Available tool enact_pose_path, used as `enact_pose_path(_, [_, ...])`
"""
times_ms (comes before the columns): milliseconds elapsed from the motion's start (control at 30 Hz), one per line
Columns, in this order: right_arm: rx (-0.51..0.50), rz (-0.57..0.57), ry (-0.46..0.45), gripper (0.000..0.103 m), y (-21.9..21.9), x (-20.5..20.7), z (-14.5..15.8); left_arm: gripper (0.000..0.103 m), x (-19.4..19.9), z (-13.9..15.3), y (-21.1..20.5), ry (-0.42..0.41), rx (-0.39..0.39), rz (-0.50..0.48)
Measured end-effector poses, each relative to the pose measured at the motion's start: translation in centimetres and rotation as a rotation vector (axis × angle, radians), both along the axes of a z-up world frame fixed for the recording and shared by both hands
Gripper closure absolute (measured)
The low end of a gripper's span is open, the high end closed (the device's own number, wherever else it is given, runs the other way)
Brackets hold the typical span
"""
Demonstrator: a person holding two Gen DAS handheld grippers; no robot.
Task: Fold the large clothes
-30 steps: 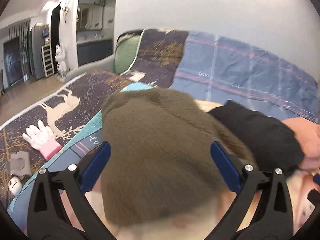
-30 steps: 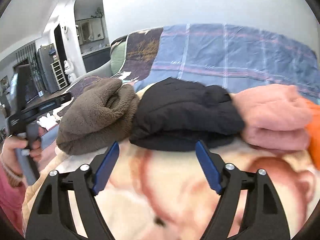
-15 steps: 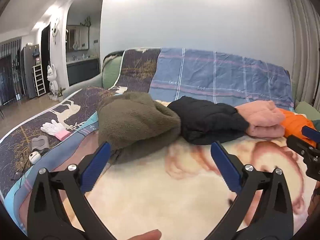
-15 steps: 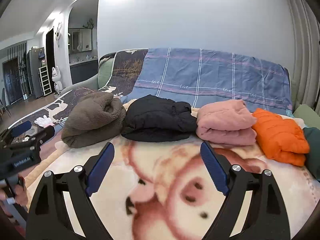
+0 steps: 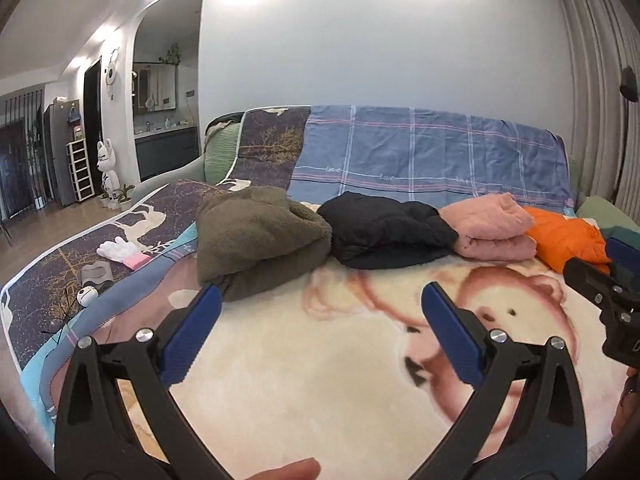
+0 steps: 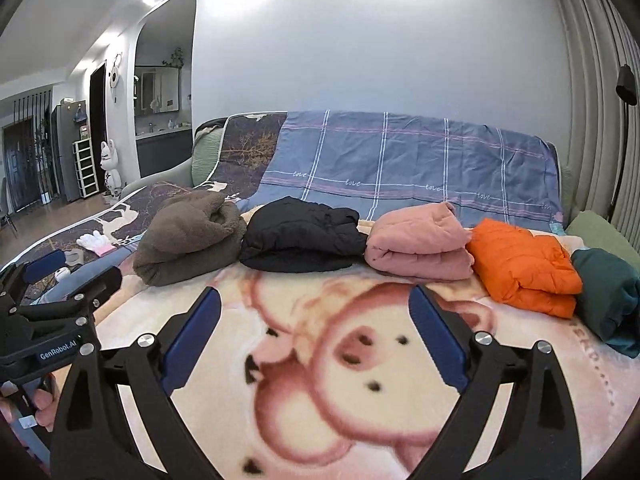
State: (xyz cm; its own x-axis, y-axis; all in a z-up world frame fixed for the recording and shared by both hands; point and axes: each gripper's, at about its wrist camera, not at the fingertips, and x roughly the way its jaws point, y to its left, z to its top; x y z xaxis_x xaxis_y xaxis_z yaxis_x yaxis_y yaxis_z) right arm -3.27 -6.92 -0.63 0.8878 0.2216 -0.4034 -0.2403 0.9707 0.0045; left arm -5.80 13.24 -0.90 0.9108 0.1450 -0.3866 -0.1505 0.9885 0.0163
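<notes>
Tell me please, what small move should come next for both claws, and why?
Probably draw both claws back from the row. The left claw and right claw are open and empty over the pig blanket, the right one having just opened wider. The brown fleece, black jacket, pink garment and orange jacket already lie folded.

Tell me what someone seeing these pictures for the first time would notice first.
Probably the row of folded clothes along the back of the bed: a brown fleece at the left, then a black jacket, a pink garment, a bright orange jacket and a dark green piece at the right edge. In front lies a cream blanket with a big pink pig cartoon, and both grippers, left gripper and right gripper, hang open and empty over it.
</notes>
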Motion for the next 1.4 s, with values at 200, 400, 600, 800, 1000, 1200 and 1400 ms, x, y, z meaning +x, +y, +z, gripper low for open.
enact_pose_path(200, [0.003, -0.012, 0.006, 0.008, -1.1, -0.8, -0.1, 0.002, -0.9, 0.2, -2.2, 0.004, 0.014, -0.036])
enact_pose_path(400, [-0.003, -0.016, 0.015, 0.008, -2.3, -0.8, -0.2, 0.002, -0.7, -0.1, -3.4, 0.024, 0.008, -0.039])
enact_pose_path(600, [0.007, -0.03, 0.018, 0.008, -3.6, -0.1, -0.2, 0.002, 0.2, -0.3, -4.7, 0.041, 0.034, -0.051])
enact_pose_path(800, [0.013, -0.049, 0.028, 0.008, -4.5, 0.9, -0.5, 0.002, 1.4, -0.6, -5.7, 0.062, 0.04, -0.06])
enact_pose_path(1000, [0.009, -0.057, 0.042, 0.008, -4.7, 1.6, -0.9, 0.002, 2.4, -0.8, -6.0, 0.077, 0.042, -0.064])
enact_pose_path(1200, [-0.001, -0.062, 0.051, 0.008, -4.5, 2.2, -1.3, 0.002, 2.8, -1.0, -5.9, 0.073, 0.038, -0.067])
enact_pose_path(1400, [-0.011, -0.066, 0.063, 0.008, -4.3, 2.7, -1.6, 0.002, 3.5, -1.5, -5.7, 0.093, 0.042, -0.059])
